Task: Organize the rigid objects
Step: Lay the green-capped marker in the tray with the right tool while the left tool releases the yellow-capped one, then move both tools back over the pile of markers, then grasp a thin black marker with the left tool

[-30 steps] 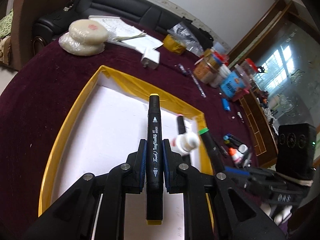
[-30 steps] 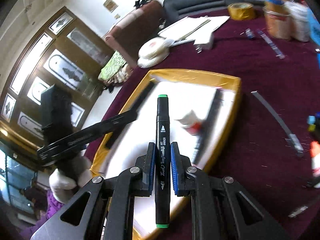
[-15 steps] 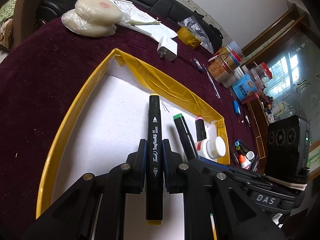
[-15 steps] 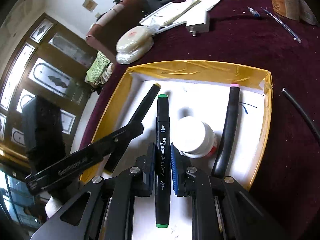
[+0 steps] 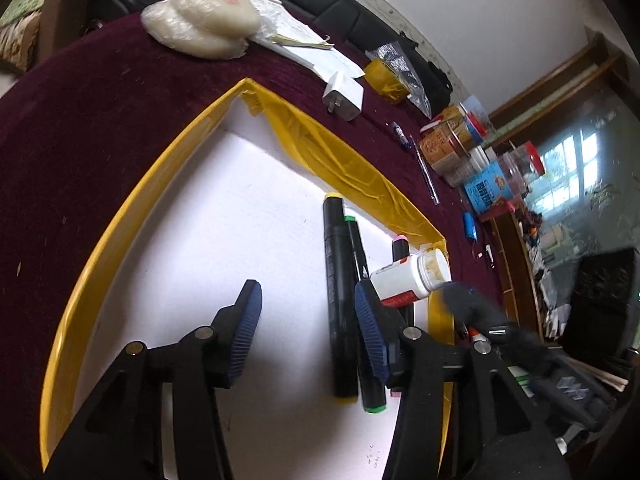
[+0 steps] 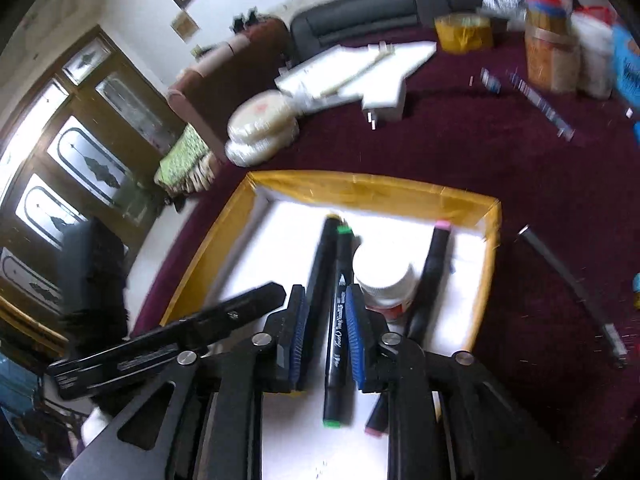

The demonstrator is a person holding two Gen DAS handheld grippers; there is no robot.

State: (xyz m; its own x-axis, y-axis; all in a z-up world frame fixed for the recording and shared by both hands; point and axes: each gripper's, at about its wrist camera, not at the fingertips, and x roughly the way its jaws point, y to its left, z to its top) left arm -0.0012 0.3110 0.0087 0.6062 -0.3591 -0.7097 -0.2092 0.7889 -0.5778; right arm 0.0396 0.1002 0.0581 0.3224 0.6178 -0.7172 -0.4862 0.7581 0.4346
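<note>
A white tray with a yellow taped rim holds several items. The yellow-capped black marker lies flat on its floor, loose between the opening jaws of my left gripper, nearer the right finger. Beside it lies the green-capped marker, in the narrow gap of my right gripper, whose jaws are opening; the pads no longer press it. A white bottle on its side and a pink-capped marker lie to the right.
On the maroon cloth beyond the tray sit wrapped white discs, papers, a white charger, a yellow tape roll, jars and loose pens. A black strip lies right of the tray.
Both grippers came down into the tray and let go of their markers. The yellow and green markers now lie side by side. The left jaws spread wide, the right ones slightly.
</note>
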